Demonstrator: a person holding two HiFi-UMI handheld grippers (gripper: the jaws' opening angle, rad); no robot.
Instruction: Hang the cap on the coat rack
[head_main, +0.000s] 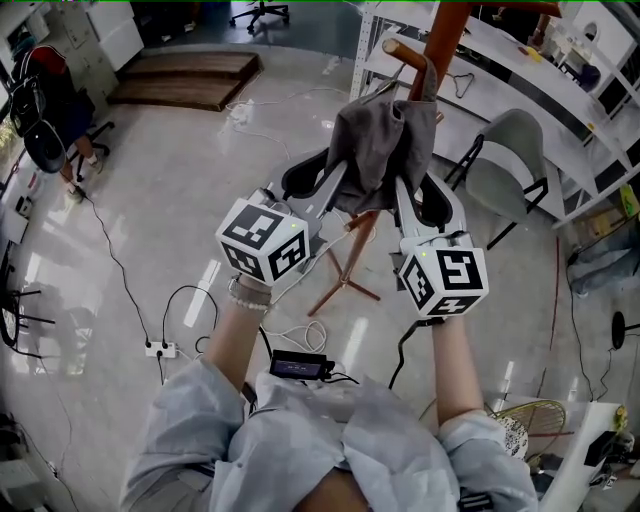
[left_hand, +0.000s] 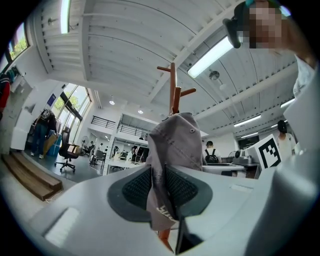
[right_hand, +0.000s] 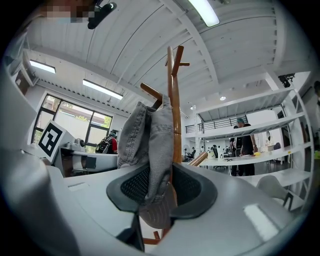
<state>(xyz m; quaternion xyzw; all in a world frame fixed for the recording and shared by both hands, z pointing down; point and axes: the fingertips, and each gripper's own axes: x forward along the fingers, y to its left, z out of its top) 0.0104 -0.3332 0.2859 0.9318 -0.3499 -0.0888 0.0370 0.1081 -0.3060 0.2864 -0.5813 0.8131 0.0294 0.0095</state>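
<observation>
Head view:
- The coat rack (head_main: 447, 35) pole runs off at 12 o'clock, so its top is unseen.
- The cap (head_main: 385, 140) covers the pole behind it and whichever peg carries it.
- The tips of the left gripper (head_main: 338, 190) and right gripper (head_main: 408, 192) are buried under the cloth.
- The rack's feet (head_main: 345, 285) are partly behind both grippers.
- The person (head_main: 330, 440) is cut off at 6 o'clock.

Left gripper view:
- The print on the cap's edge between the fingers (left_hand: 137, 187) is too blurred to read.
- The pole below the cap is hidden.
- There is a mosaic patch (left_hand: 262, 22) at 1 o'clock.

Right gripper view:
- Cloth fills the gap between the fingers. Whether they press it or merely touch it can't be told.
- The distant people (right_hand: 242, 145) at 3 o'clock are too small to detail.
</observation>
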